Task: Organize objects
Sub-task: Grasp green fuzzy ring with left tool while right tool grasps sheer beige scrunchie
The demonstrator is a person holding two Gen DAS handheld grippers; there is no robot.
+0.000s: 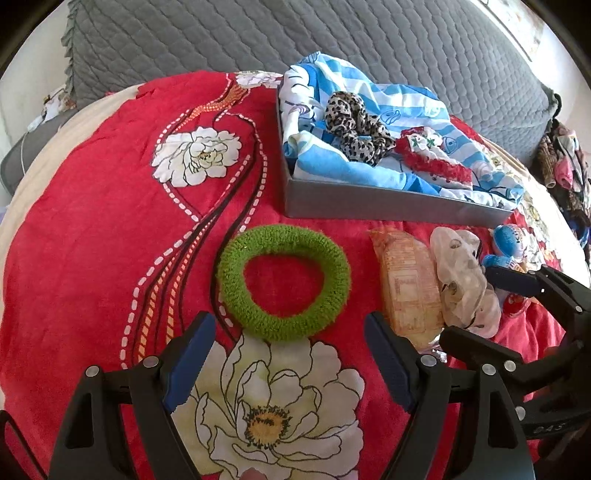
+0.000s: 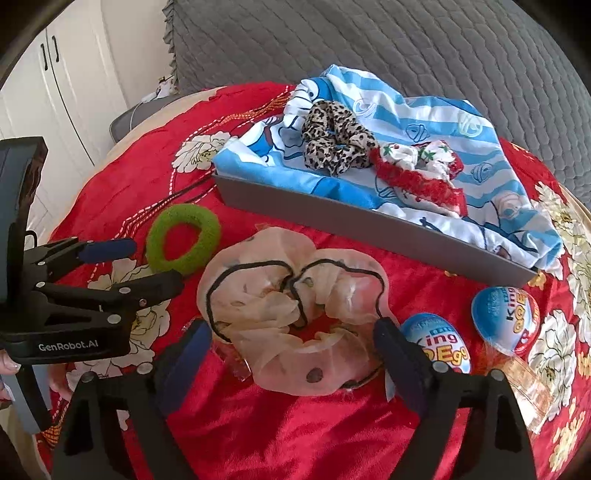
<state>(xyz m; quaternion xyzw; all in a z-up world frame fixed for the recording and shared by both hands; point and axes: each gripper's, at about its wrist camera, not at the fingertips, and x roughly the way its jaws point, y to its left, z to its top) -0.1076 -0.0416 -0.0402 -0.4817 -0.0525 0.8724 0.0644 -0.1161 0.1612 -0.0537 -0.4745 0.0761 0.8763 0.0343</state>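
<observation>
Green scrunchie (image 1: 283, 282) before spread fingers (image 1: 192, 354)

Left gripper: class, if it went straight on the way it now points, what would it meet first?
Most likely the green scrunchie, lying on the red floral bedspread just ahead of the open left gripper; depth is uncertain.

— What's carrying it all?
— A bed under a red floral cover (image 1: 92, 266), white blossoms printed on it, a grey quilted pillow (image 1: 258, 33) at its far end.
— And lying straight on the cover?
— A grey tray (image 2: 369, 225) lined with blue striped cloth, a green scrunchie (image 1: 282, 282) near its front wall, a sheer cream scrunchie (image 2: 291, 314) beside that, two blue toy eggs (image 2: 506, 317) close together, and a clear orange packet (image 1: 410, 291) touching the cream scrunchie
— Anything on edge?
— No, everything lies flat
</observation>
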